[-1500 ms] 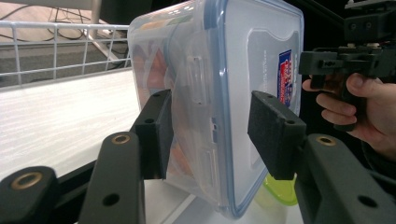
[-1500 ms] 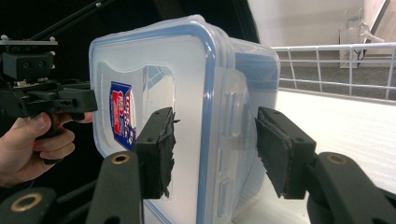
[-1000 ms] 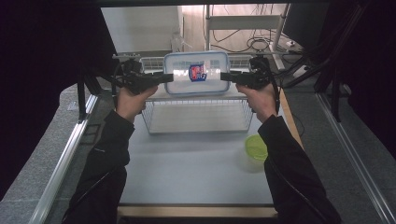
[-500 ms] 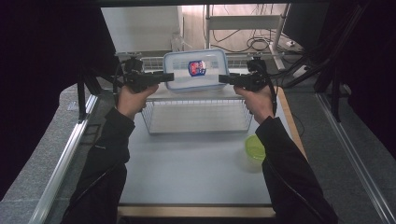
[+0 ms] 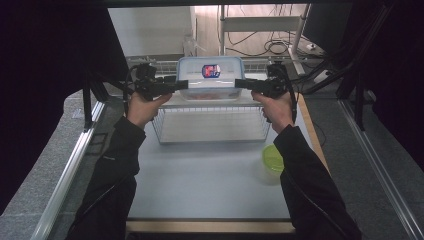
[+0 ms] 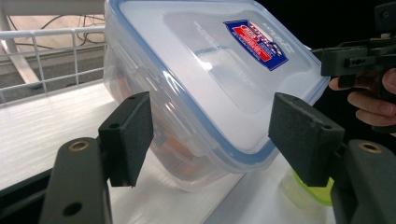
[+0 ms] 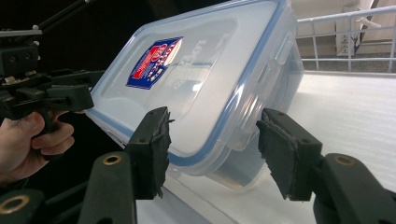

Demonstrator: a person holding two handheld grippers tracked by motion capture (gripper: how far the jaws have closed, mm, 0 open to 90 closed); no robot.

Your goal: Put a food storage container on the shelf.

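A clear plastic container with a blue-rimmed lid and a red and blue label rests on the white top of a wire rack. My left gripper is at its left end and my right gripper at its right end. In the left gripper view the container's corner sits between the jaws of my left gripper, which have just been opening, and the pads stand off it. In the right gripper view the container's other end lies between the parted pads of my right gripper.
A small tub with a green lid stands on the table at the right, in front of the rack. The rack has a wire rail along its back. Cables and a shelf frame lie beyond it.
The container has shifted slightly away from me and settled on the rack top. The left jaws have spread off its end. Both hands stay where they were.
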